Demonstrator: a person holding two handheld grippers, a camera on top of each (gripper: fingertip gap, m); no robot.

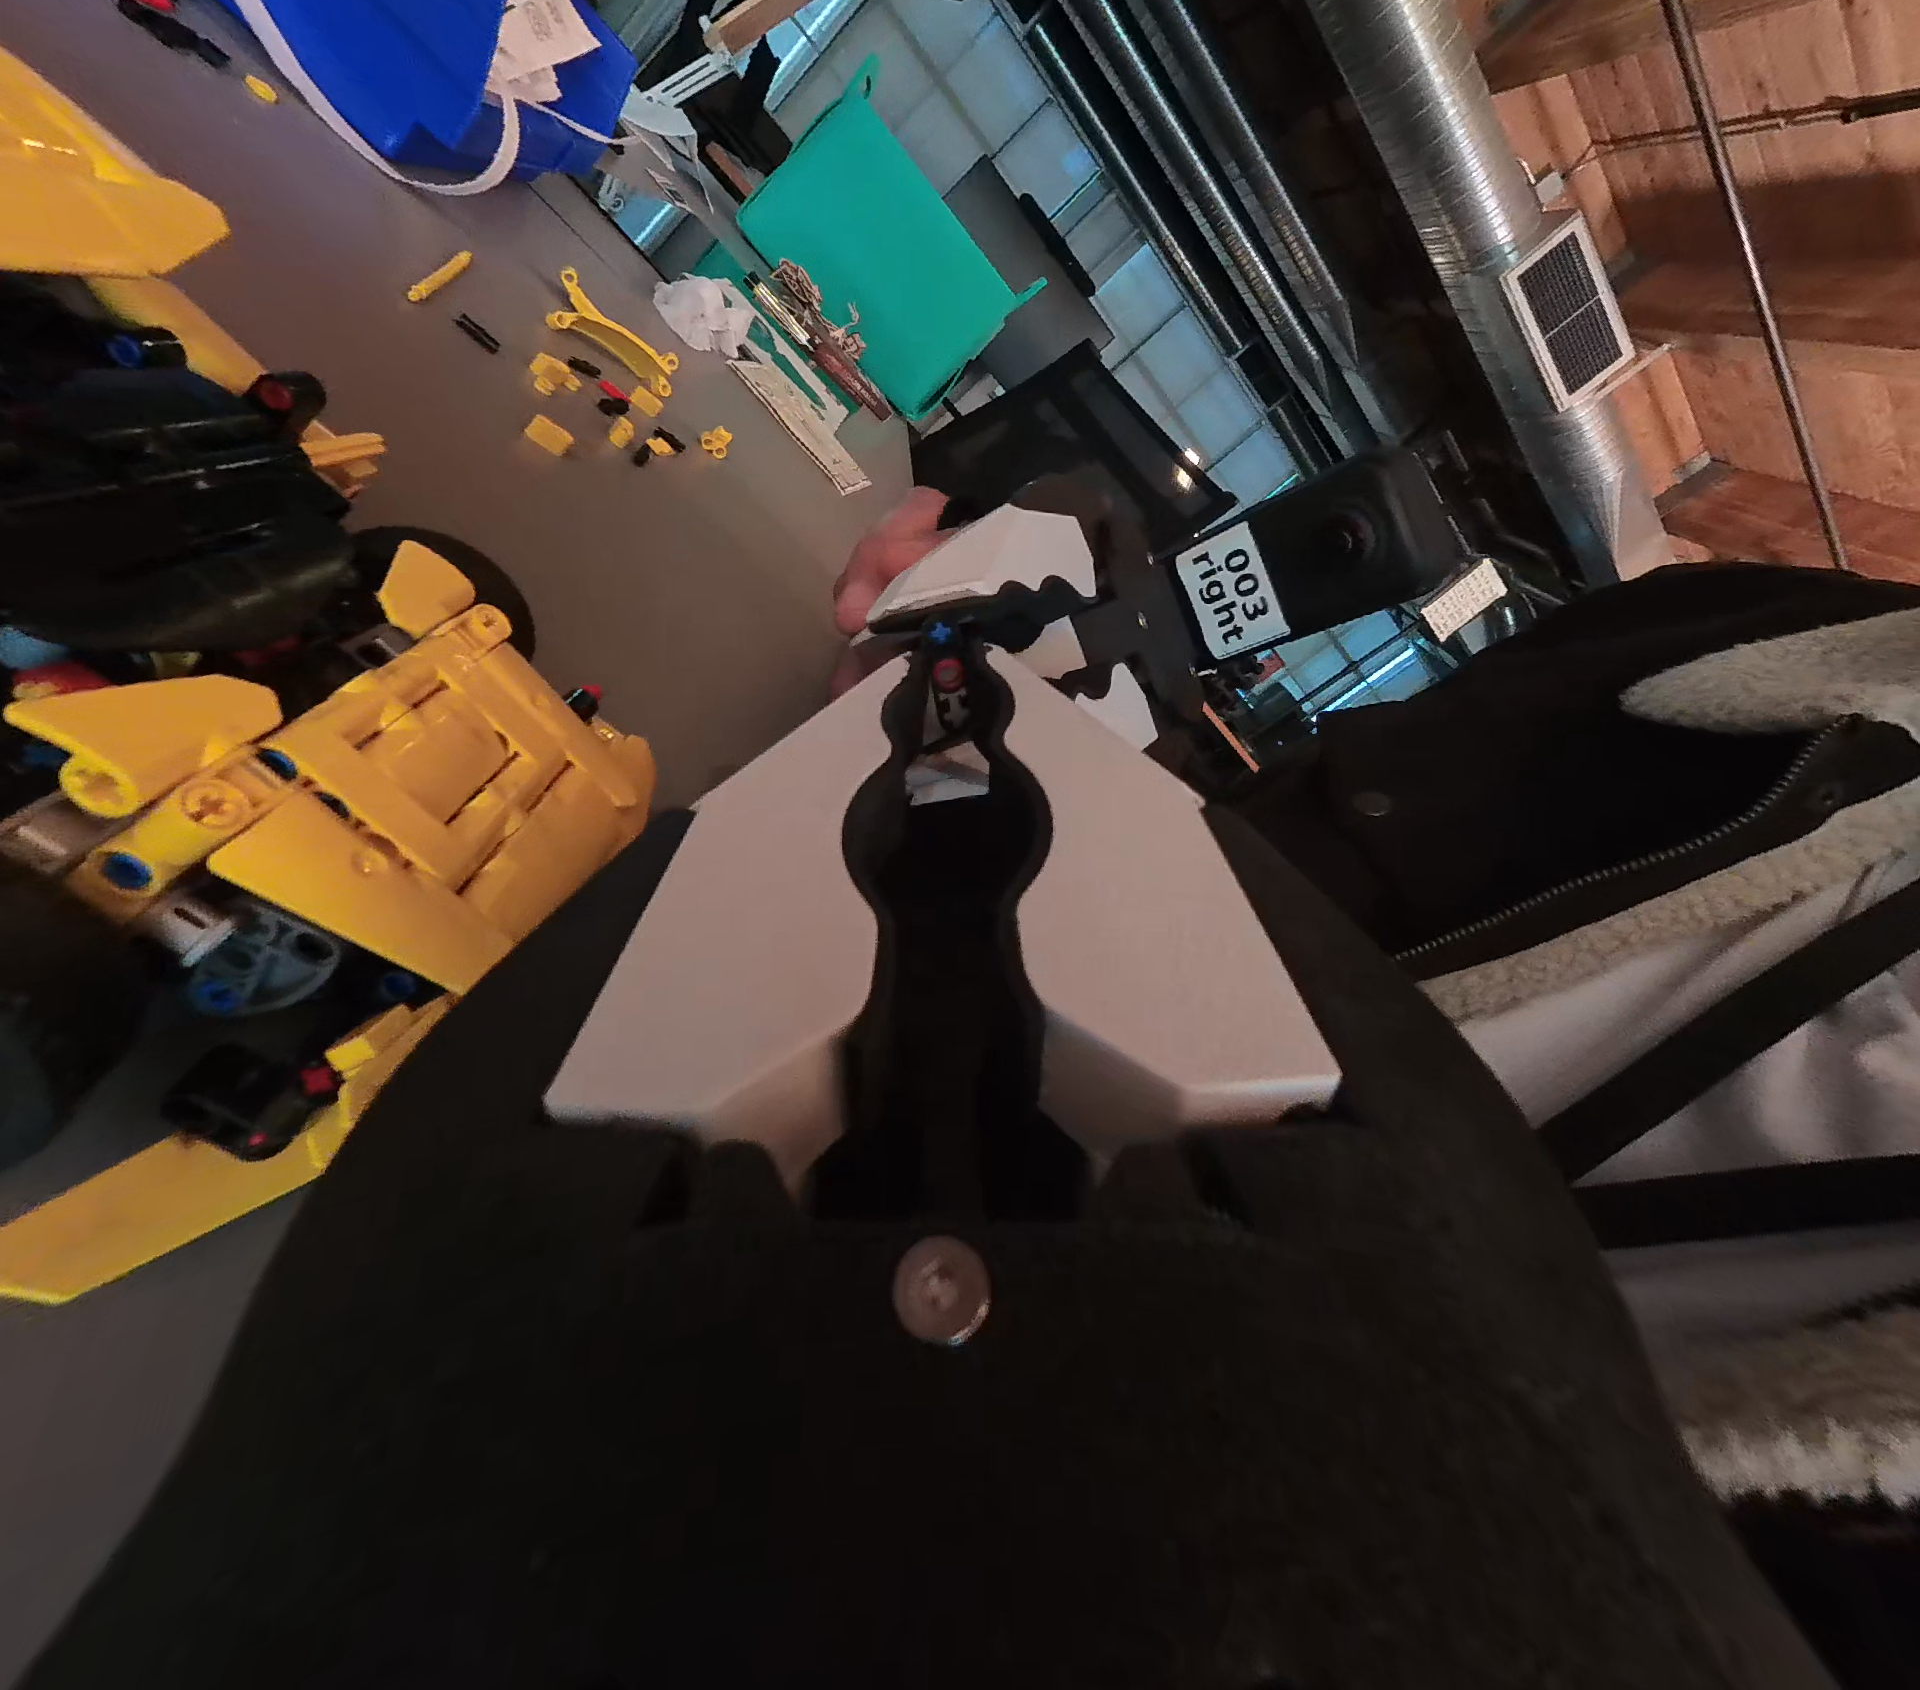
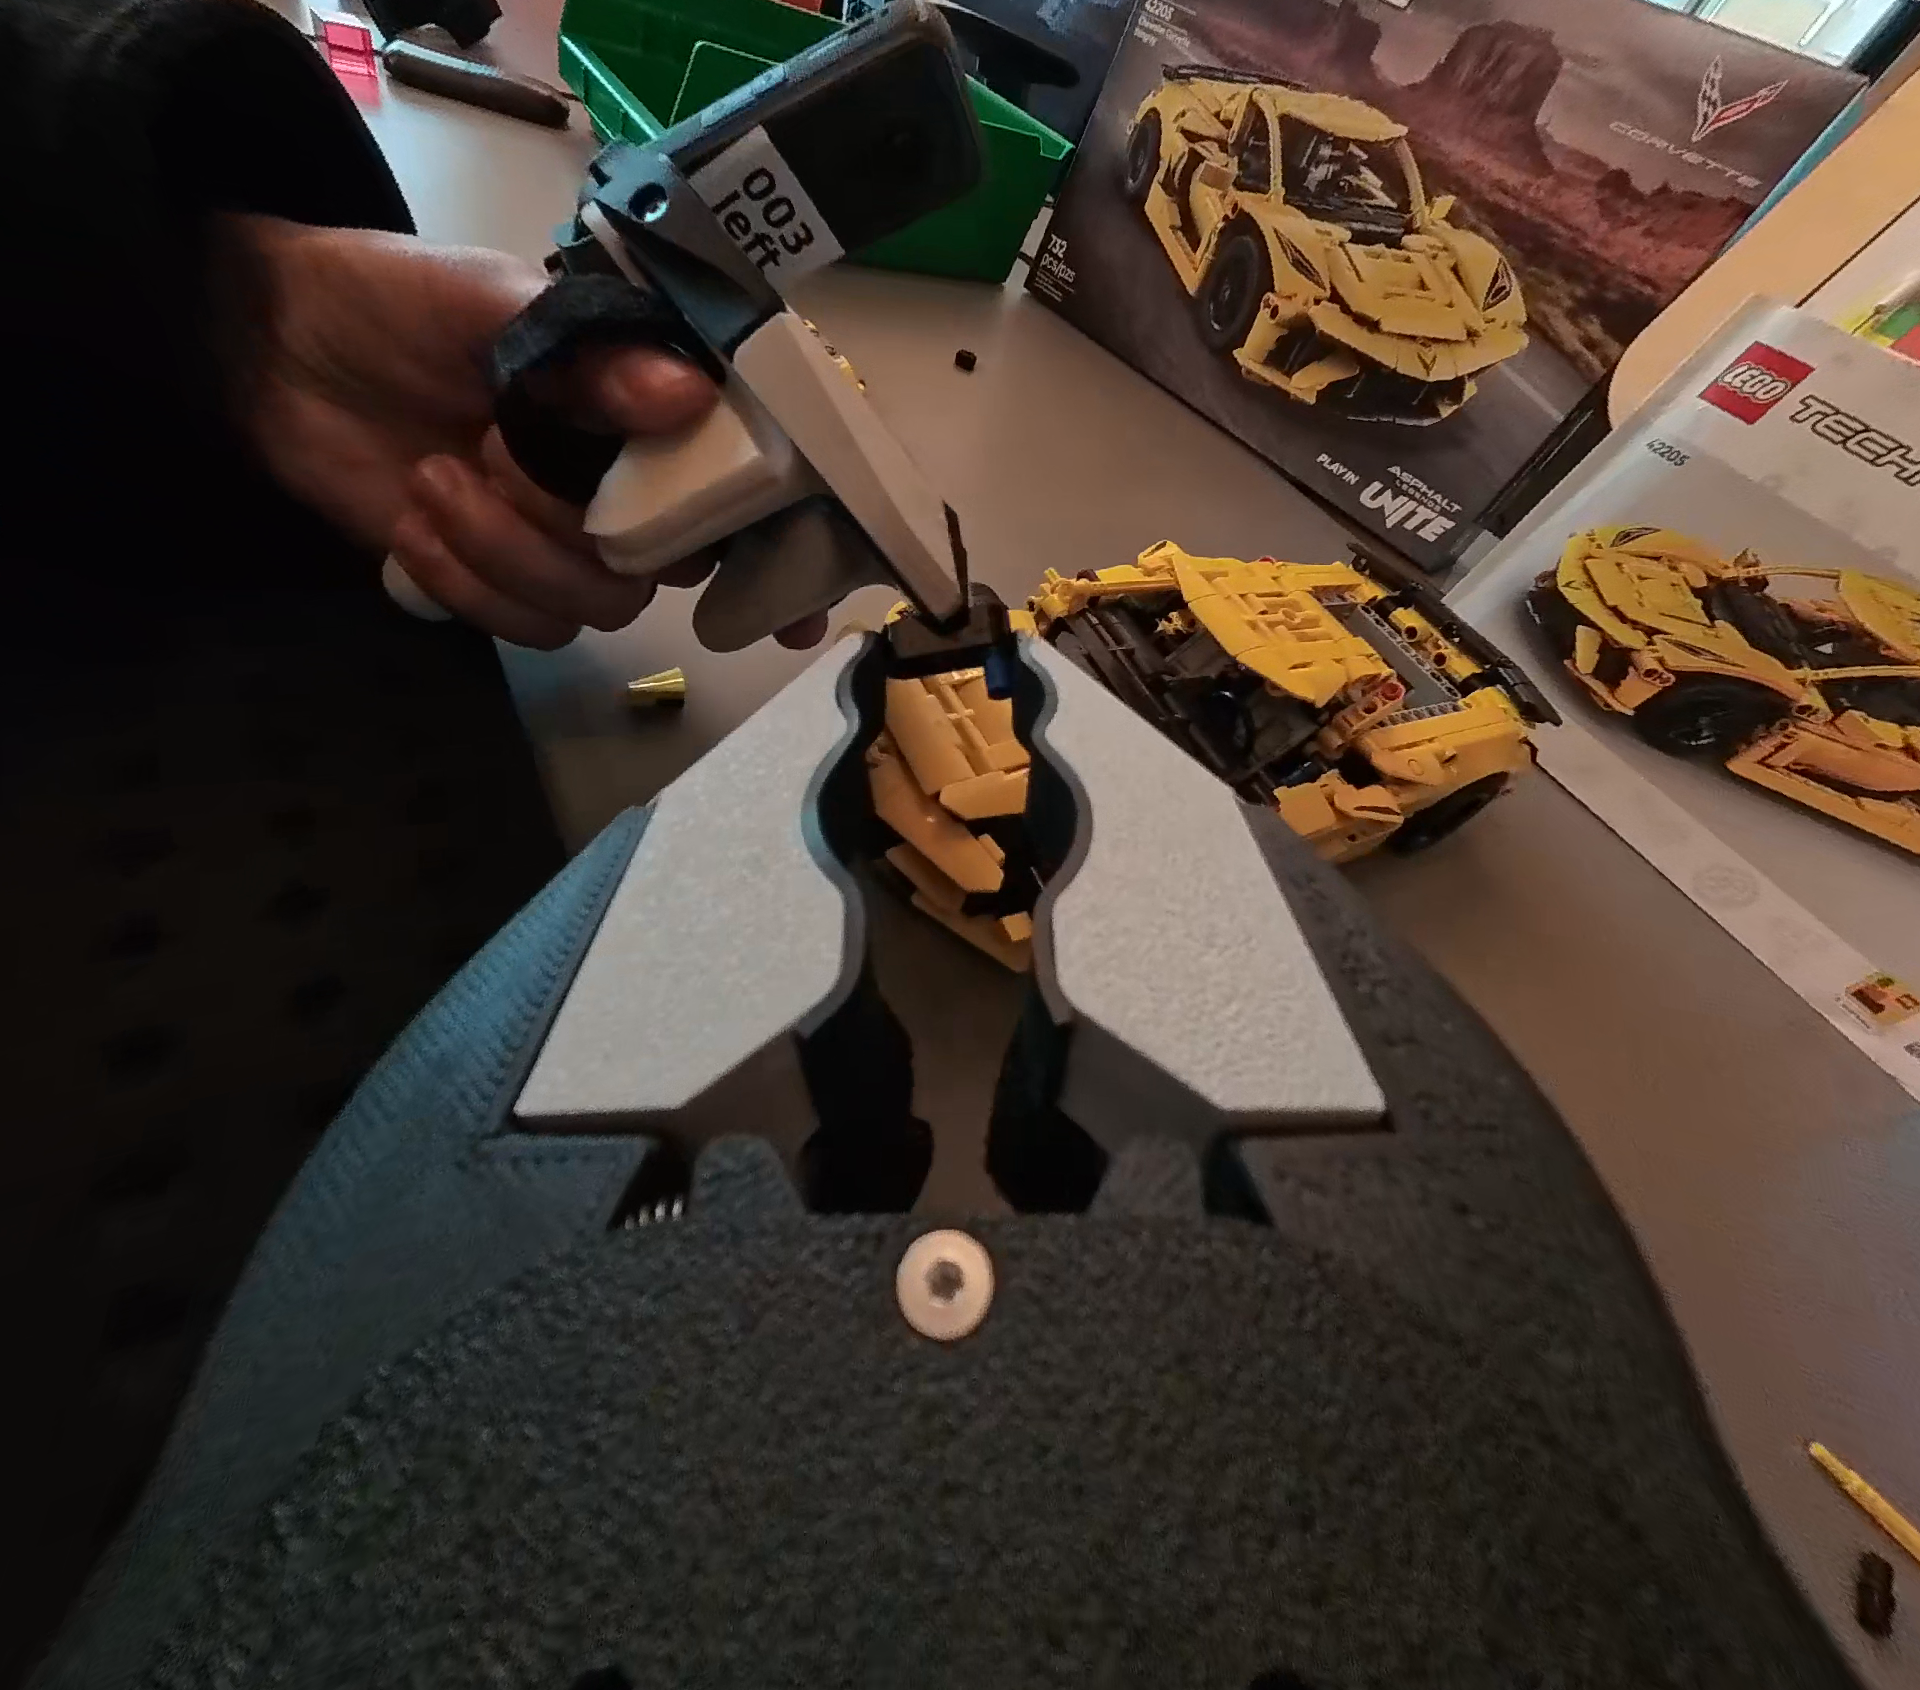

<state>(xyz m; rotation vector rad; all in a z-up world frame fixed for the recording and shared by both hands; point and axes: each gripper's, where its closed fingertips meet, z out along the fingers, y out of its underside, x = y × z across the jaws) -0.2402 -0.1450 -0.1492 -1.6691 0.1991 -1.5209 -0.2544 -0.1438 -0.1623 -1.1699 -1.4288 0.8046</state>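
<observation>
The right gripper (image 2: 951, 664) is closed on a small black piece (image 2: 940, 638) with a blue pin, and the left gripper (image 1: 948, 684) pinches the same piece from 11 o'clock. In my judgement both should keep a firm, square hold and push straight, without twisting, so that the pin does not slip. Just beyond, at 12 o'clock, a loose yellow panel (image 2: 951, 819) lies on the table (image 2: 1507, 1069). Farther, at 2 o'clock, stands the yellow toy car (image 2: 1288, 684), then the box (image 2: 1434, 206).
</observation>
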